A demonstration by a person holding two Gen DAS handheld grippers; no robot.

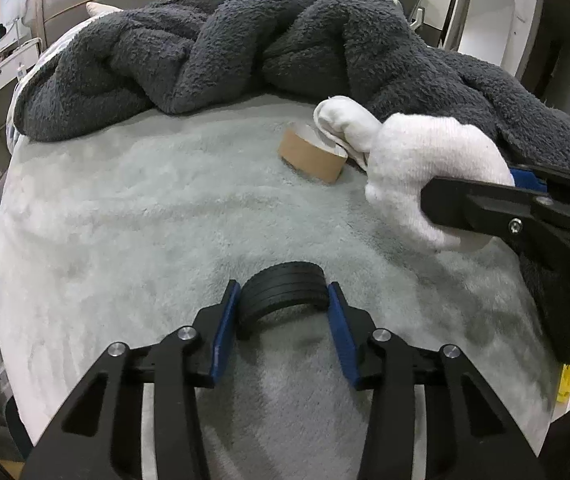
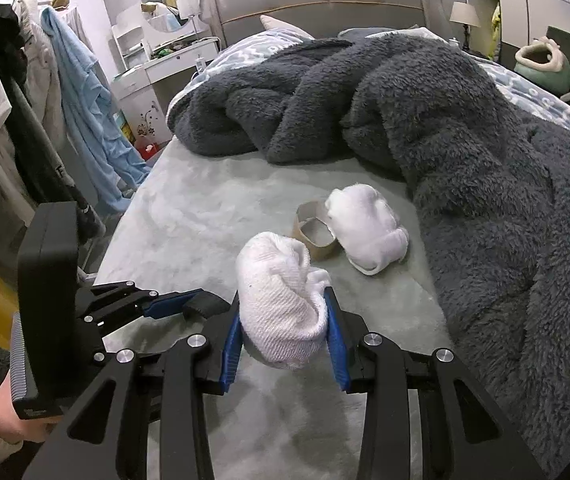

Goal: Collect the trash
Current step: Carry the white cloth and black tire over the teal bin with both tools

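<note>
My left gripper is shut on a black ribbed curved piece, held just above the pale grey bed cover; the gripper also shows in the right wrist view. My right gripper is shut on a white sock, which also shows at the right of the left wrist view. A brown cardboard tape core lies on the cover ahead, also seen in the right wrist view. A second white sock lies against the core.
A dark grey fluffy blanket is heaped across the back and right of the bed. Clothes hang at the left beyond the bed edge. A white dresser with a round mirror stands by the headboard.
</note>
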